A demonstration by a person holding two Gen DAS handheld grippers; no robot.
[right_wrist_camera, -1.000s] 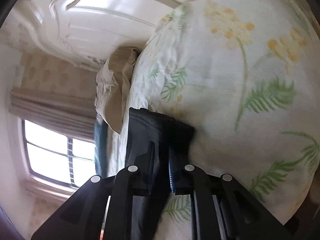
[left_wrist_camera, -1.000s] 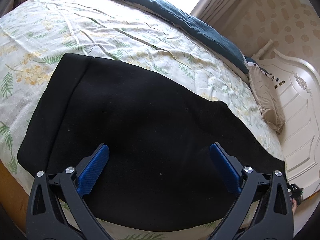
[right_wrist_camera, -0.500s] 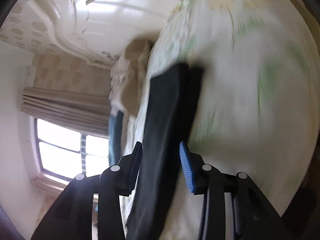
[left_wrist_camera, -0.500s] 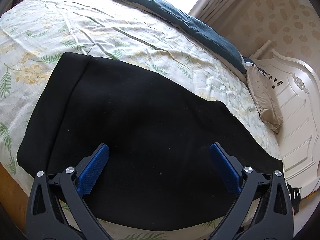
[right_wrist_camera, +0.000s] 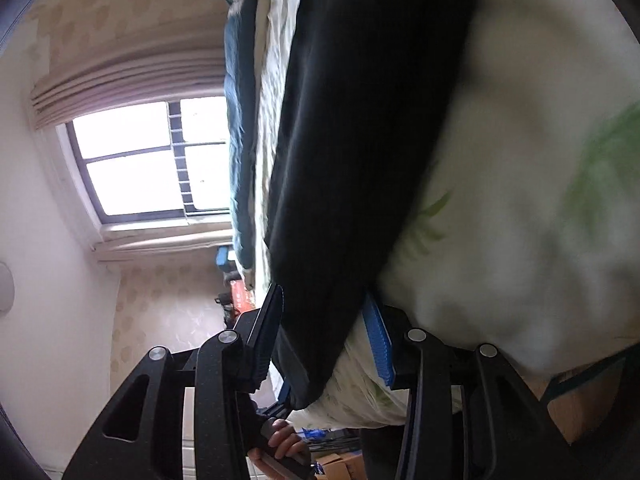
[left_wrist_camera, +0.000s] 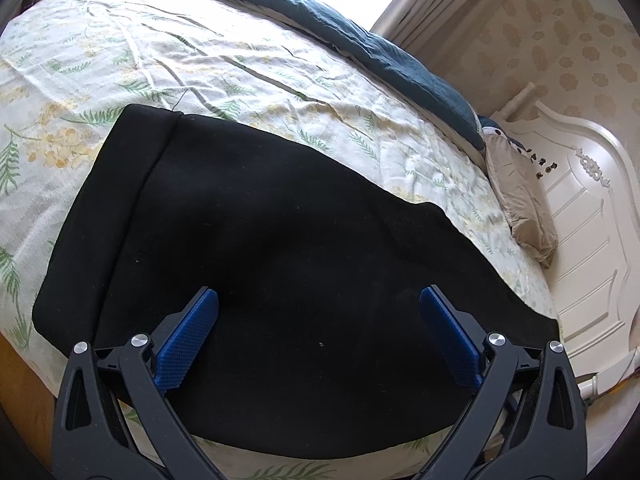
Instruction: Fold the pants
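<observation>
Black pants (left_wrist_camera: 280, 248), folded lengthwise, lie flat on the floral bedsheet (left_wrist_camera: 200, 60), with the waistband at the left and the legs running right. My left gripper (left_wrist_camera: 318, 294) hovers open and wide over their near half, its blue pads (left_wrist_camera: 188, 340) touching nothing. The right wrist view is rolled sideways and blurred. There the pants (right_wrist_camera: 360, 120) run along the bed's edge and pass between the fingers of my right gripper (right_wrist_camera: 323, 296). Its jaws stand partly apart, and its pads (right_wrist_camera: 376, 340) do not pinch the cloth.
A dark teal duvet (left_wrist_camera: 380, 52) lies along the far side of the bed. A beige pillow (left_wrist_camera: 520, 200) rests against the white headboard (left_wrist_camera: 580, 240). A window (right_wrist_camera: 140, 160) is behind. A hand (right_wrist_camera: 280, 444) holds the other gripper's handle at the bed's near edge.
My right gripper, shut on the pants' leg end a second ago, has let go. It has swept fast along the pants towards the waist end. The left gripper stayed put.
</observation>
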